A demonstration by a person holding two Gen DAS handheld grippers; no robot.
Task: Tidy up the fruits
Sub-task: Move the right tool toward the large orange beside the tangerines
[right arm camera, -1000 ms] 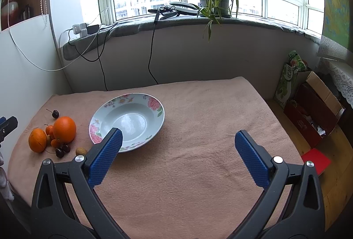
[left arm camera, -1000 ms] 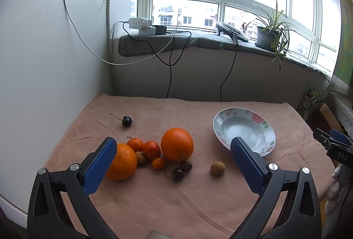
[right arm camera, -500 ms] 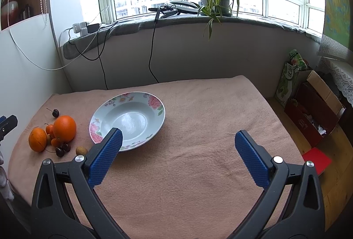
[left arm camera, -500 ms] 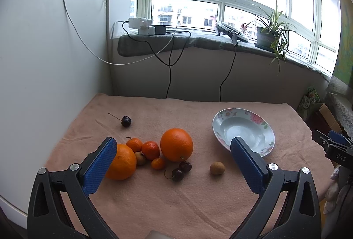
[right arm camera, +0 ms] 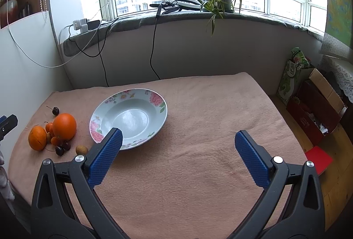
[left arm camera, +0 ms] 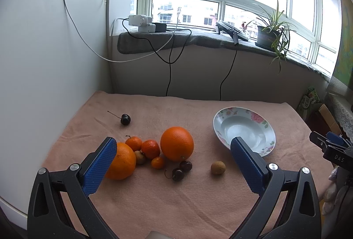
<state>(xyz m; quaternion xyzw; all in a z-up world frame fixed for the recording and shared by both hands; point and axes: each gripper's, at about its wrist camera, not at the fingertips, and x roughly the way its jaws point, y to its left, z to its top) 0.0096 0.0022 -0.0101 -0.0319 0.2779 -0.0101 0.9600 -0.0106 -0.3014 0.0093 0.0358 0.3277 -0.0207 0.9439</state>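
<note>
In the left wrist view my left gripper (left arm camera: pixel 173 151) is open and empty, above the near side of a fruit cluster: two big oranges (left arm camera: pixel 177 143) (left arm camera: pixel 122 161), small tangerines (left arm camera: pixel 150 148), a pair of dark cherries (left arm camera: pixel 182 169), a small brown fruit (left arm camera: pixel 218 167), and a lone cherry (left arm camera: pixel 125 119) farther back. An empty flowered bowl (left arm camera: pixel 243 129) sits to the right. In the right wrist view my right gripper (right arm camera: pixel 176 143) is open and empty over bare cloth, with the bowl (right arm camera: pixel 129 117) ahead left and the fruits (right arm camera: pixel 64 126) at far left.
The table is covered in a pink cloth (right arm camera: pixel 198 150). A white panel (left arm camera: pixel 44 62) stands along its left side and a wall under the windowsill (left arm camera: pixel 198 40) at the back, with cables hanging. Boxes (right arm camera: pixel 315 111) stand on the floor to the right.
Both views have barely shifted; the bowl has drifted slightly in the right wrist view. Nothing was taken hold of or let go.
</note>
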